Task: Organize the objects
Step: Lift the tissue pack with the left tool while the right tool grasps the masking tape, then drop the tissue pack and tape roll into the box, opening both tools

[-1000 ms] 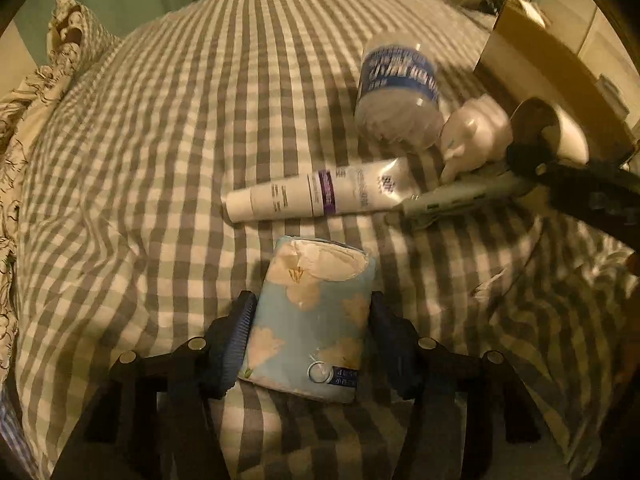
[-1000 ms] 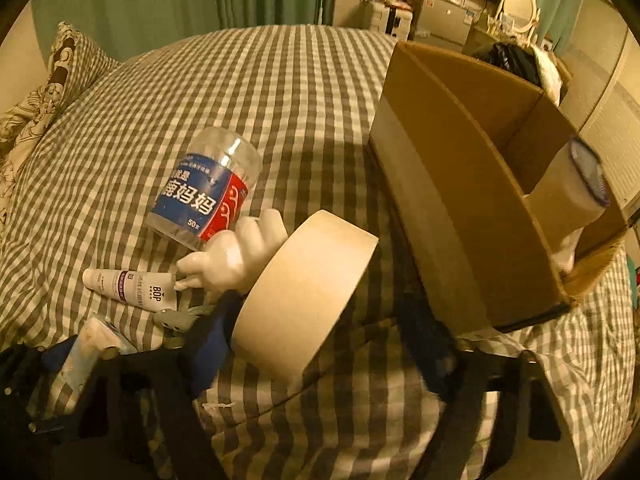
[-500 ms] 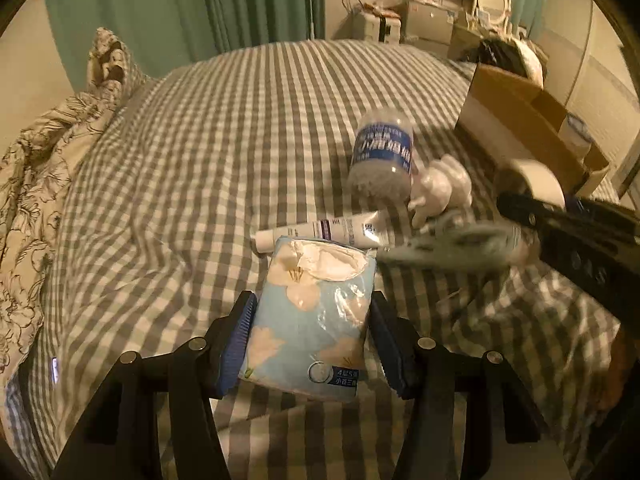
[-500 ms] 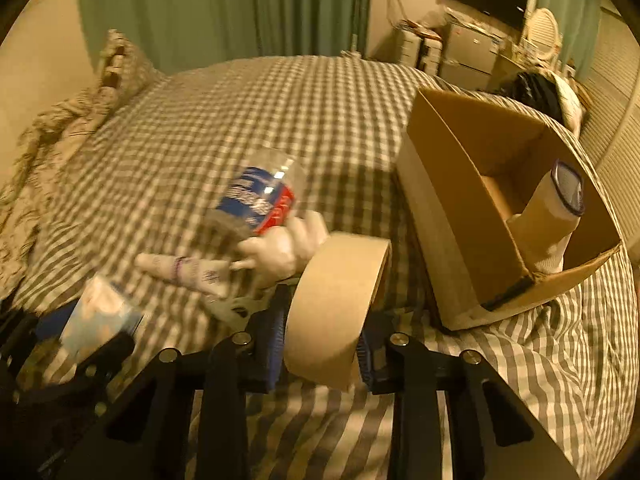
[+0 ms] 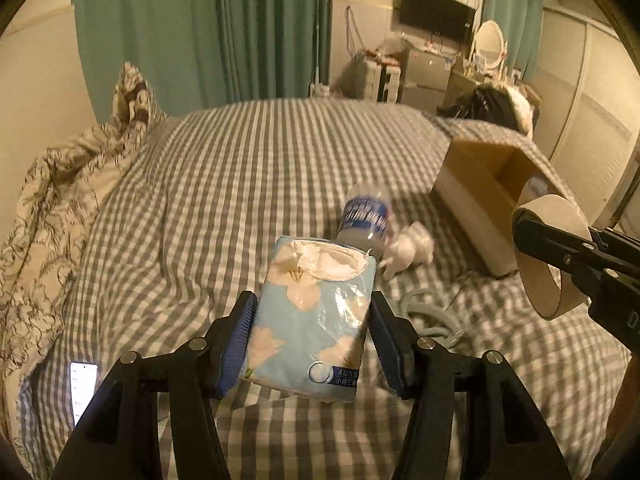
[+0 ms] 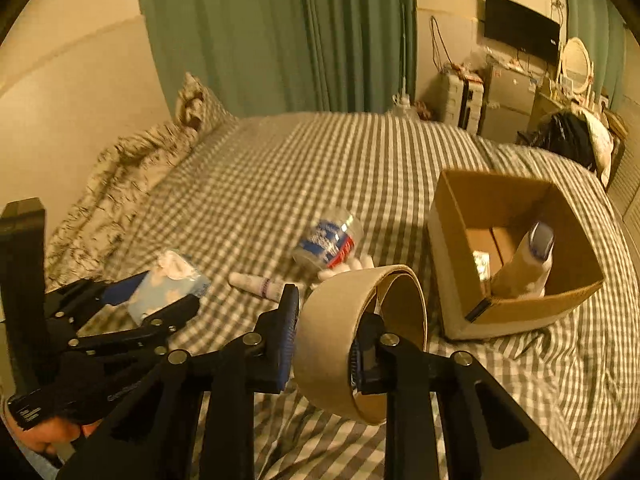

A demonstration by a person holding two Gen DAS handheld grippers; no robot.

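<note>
While both loads hung clear of the checked bed (image 5: 248,184), the step in hand looked like the carry toward the cardboard box (image 6: 516,312). The left hand-held gripper (image 5: 312,332) was clamped on a pale blue tissue pack (image 5: 312,312), its pads pressed against the pack's two long sides and the torn end pointing away. The right hand-held gripper (image 6: 326,340) was clamped on a tape roll (image 6: 340,340), one finger outside the ring and the other inside it, pinching the wall.

In the right wrist view the box sat at about two o'clock from the roll, open side up, with a capped tube (image 6: 528,264) leaning in it. Left on the bed, at roughly twelve o'clock from the roll, lay a clear plastic jar with a blue label (image 6: 328,242), a small white figure (image 5: 412,248) beside it and a white tube (image 6: 256,284) at eleven o'clock.

Next, I judged, each load needed bringing over the box rim and lowering inside before any release. The roll should go to a clear patch beside the leaning tube.
</note>
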